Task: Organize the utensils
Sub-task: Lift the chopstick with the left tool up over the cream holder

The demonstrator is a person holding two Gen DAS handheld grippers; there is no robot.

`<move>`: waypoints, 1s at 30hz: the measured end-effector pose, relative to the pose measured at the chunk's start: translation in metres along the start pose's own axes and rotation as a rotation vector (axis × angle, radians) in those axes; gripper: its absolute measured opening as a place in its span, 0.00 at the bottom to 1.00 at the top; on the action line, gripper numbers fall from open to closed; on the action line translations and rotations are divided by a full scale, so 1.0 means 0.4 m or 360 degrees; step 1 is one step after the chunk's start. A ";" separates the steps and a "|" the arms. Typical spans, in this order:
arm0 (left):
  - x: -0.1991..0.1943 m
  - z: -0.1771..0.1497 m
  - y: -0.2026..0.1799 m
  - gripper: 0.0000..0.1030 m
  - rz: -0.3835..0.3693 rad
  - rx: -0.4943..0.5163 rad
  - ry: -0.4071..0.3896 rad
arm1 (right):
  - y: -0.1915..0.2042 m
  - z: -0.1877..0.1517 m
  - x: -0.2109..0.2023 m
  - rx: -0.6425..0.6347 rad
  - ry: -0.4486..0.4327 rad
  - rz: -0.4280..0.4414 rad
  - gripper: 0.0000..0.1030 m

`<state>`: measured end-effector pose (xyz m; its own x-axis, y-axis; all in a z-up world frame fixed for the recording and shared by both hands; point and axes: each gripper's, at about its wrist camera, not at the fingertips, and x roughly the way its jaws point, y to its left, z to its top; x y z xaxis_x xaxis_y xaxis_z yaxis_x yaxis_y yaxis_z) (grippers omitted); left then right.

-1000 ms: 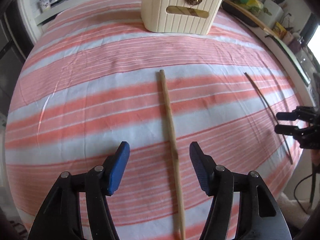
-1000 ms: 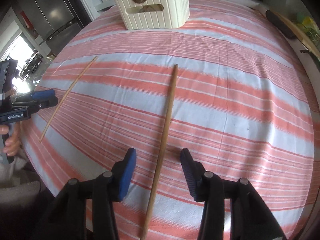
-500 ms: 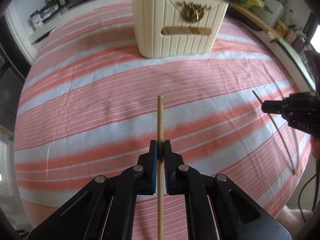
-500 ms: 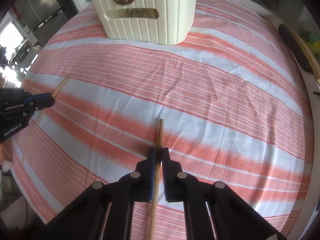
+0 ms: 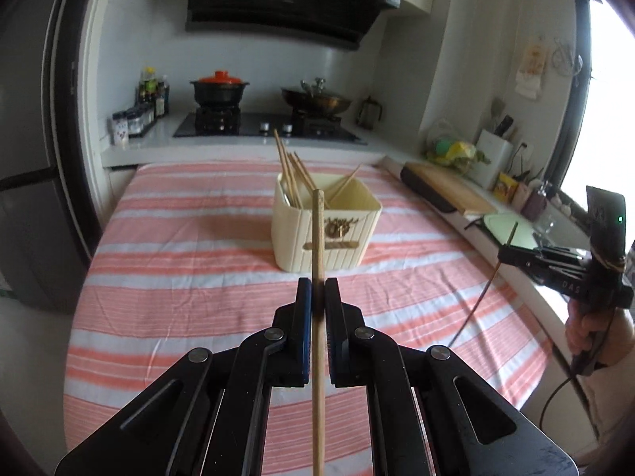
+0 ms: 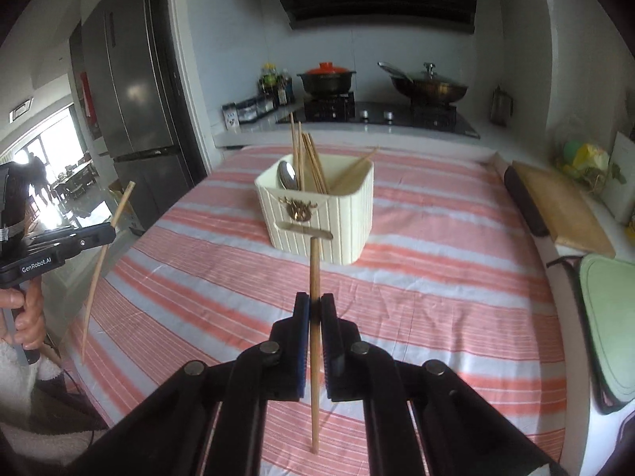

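Your left tool (image 5: 316,291) and right tool (image 6: 314,305) each pinch 1 chopstick (image 5: 317,238) (image 6: 314,273); either may pivot, missing the holder (image 5: 317,234) at frame centre.

Ahead of the left gripper's fingers (image 5: 332,289) a cream ribbed plastic utensil holder (image 5: 323,226) stands on the red-and-white striped tabletop (image 5: 190,277), with wooden chopsticks (image 5: 289,170) and a metal spoon (image 6: 287,176) standing in it. Behind the holder lies the black stove (image 5: 266,125), carrying a black clay pot (image 5: 219,89) on the left and a lidded wok (image 5: 316,97) on the right. A wooden cutting board (image 6: 561,208) lies right of the holder.
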<state>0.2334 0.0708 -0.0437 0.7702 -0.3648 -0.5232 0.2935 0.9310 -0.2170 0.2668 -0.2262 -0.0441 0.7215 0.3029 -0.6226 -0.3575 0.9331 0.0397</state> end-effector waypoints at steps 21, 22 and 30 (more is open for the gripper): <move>0.183 -0.019 0.144 0.30 0.0012 -0.0279 0.0328 | 0.026 0.032 -0.067 0.0005 -0.0206 0.0017 0.06; 0.218 -0.023 0.160 0.31 0.0003 -0.0314 0.0389 | 0.027 0.030 -0.071 0.0008 -0.0211 0.0025 0.06; 0.570 -0.050 0.245 0.33 0.0219 -0.0437 0.0817 | 0.024 0.002 -0.093 0.0098 -0.0228 0.0090 0.06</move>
<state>0.4264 0.0788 -0.2007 0.3984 -0.2649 -0.8781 0.0007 0.9575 -0.2885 0.2371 -0.2285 -0.0199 0.7798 0.3759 -0.5006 -0.3663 0.9225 0.1221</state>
